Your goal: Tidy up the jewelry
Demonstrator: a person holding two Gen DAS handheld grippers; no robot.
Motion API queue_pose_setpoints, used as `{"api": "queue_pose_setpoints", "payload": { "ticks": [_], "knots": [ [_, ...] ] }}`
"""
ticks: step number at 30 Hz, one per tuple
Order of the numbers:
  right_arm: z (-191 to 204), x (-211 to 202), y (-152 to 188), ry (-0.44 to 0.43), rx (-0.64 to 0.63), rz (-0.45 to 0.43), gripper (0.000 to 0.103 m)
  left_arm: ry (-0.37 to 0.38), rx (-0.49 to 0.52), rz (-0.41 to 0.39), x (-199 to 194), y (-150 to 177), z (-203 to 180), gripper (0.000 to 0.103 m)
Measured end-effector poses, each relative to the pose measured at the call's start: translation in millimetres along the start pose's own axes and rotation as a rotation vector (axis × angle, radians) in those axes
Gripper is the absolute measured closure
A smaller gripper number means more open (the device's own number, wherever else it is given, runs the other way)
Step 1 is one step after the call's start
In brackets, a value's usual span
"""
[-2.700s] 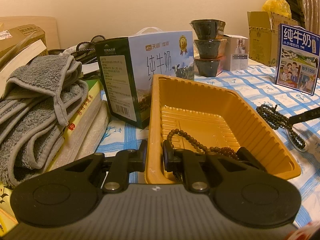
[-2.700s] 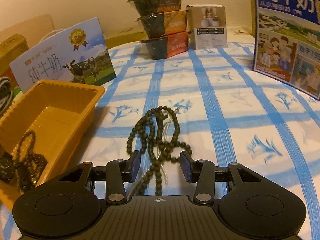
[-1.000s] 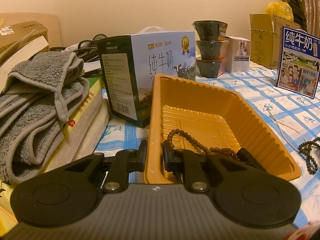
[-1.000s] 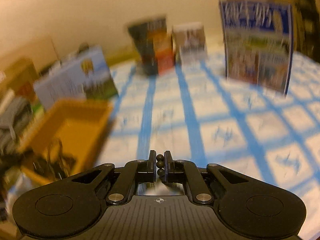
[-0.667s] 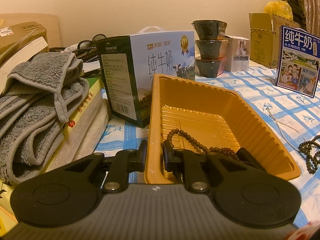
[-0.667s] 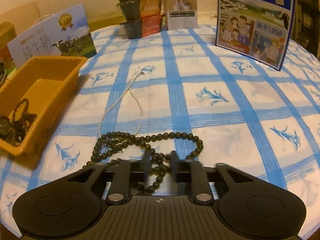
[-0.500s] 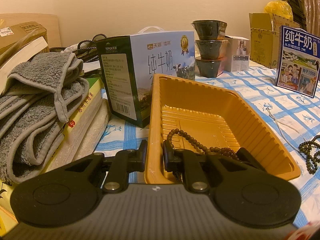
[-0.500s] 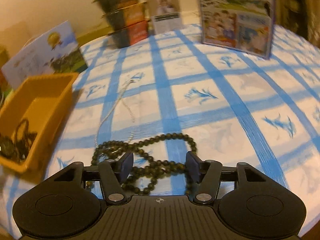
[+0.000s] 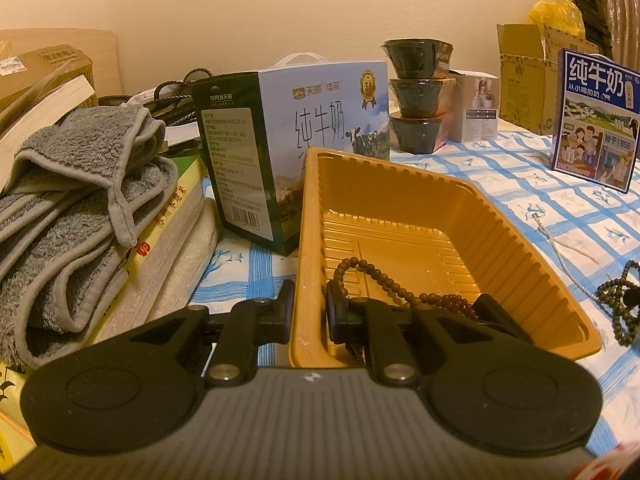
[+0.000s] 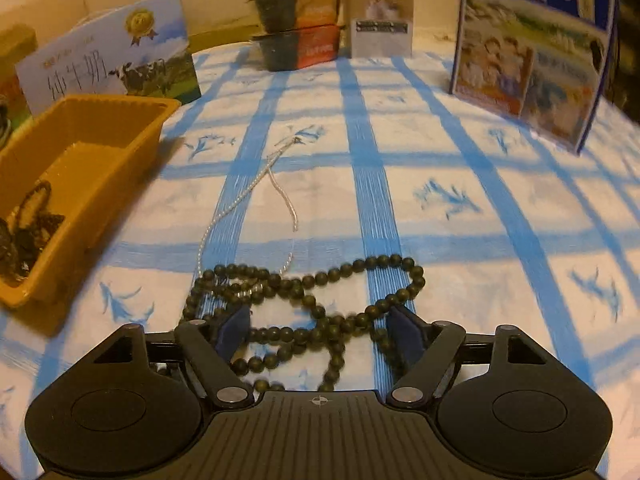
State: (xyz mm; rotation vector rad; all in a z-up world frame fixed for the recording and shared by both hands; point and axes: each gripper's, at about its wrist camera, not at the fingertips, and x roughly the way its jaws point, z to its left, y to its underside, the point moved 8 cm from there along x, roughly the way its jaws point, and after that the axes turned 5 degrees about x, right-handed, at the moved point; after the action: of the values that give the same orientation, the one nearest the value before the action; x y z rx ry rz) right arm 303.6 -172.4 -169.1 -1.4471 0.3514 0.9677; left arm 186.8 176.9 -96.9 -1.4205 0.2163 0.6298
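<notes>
My left gripper (image 9: 309,307) is shut on the near left wall of the orange plastic tray (image 9: 308,216), which holds a brown bead bracelet (image 9: 384,278). The tray also shows at the left in the right wrist view (image 10: 120,148). My right gripper (image 10: 318,330) is open wide and empty, just above a dark green bead necklace (image 10: 320,280) that lies loose on the blue checked cloth. A thin pearl chain (image 10: 248,196) lies beyond it, partly under the beads. The necklace's edge shows at the right in the left wrist view (image 9: 618,304).
A milk carton (image 9: 296,144) stands behind the tray. A grey towel (image 9: 76,204) lies on books at the left. Stacked dark bowls (image 10: 298,20), a small white box (image 10: 380,20) and a blue milk box (image 10: 532,48) stand at the back of the table.
My right gripper pulled the dark necklace toward the near edge, then opened and let it drop onto the cloth. My left gripper has held the tray still.
</notes>
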Motion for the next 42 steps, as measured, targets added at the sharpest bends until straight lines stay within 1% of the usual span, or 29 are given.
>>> {"api": "queue_pose_setpoints", "payload": {
  "ticks": [1,2,5,6,7,8,10,12,16,24,36,42],
  "knots": [
    [-0.2,4.3,-0.2,0.02,-0.003,0.008,0.041,-0.001,0.0,0.001,0.1,0.1,0.3,0.089],
    [0.5,6.5,-2.5,0.034,-0.01,0.003,0.042,-0.001,0.0,0.001,0.1,0.0,0.0,0.089],
    [2.1,12.0,-4.6,0.032,-0.025,0.021,0.047,-0.001,0.004,0.001,0.3,0.3,-0.1,0.089],
    [3.5,12.9,-4.5,0.031,-0.048,0.027,0.05,-0.001,0.004,0.001,0.4,0.4,-0.9,0.089],
    [5.2,13.2,-4.2,0.026,-0.074,0.032,0.057,-0.001,0.004,0.002,0.5,0.6,-0.7,0.089],
    [6.5,13.3,-4.2,0.018,-0.089,0.037,0.061,-0.001,0.004,0.001,0.4,0.4,-1.0,0.089],
    [10.2,13.8,-4.8,-0.01,-0.121,0.048,0.087,-0.002,0.004,0.001,0.4,0.4,-0.9,0.089],
    [14.3,14.9,-4.3,-0.026,-0.146,0.056,0.095,-0.002,0.002,0.001,0.5,0.5,-0.6,0.089],
    [22.0,14.6,-1.9,-0.019,-0.199,0.04,0.096,-0.001,0.002,0.001,0.4,0.4,-1.1,0.089],
    [25.7,-0.3,-6.2,-0.054,-0.171,0.003,0.096,-0.002,0.0,0.001,0.4,0.4,-1.2,0.089],
    [35.3,-53.8,-37.9,-0.088,-0.146,-0.119,0.096,-0.001,0.001,-0.001,-0.1,0.1,-1.7,0.089],
    [36.2,-92.2,-58.4,-0.096,-0.141,-0.19,0.096,-0.001,0.0,-0.004,-0.9,-0.8,-2.3,0.089]
  ]
}}
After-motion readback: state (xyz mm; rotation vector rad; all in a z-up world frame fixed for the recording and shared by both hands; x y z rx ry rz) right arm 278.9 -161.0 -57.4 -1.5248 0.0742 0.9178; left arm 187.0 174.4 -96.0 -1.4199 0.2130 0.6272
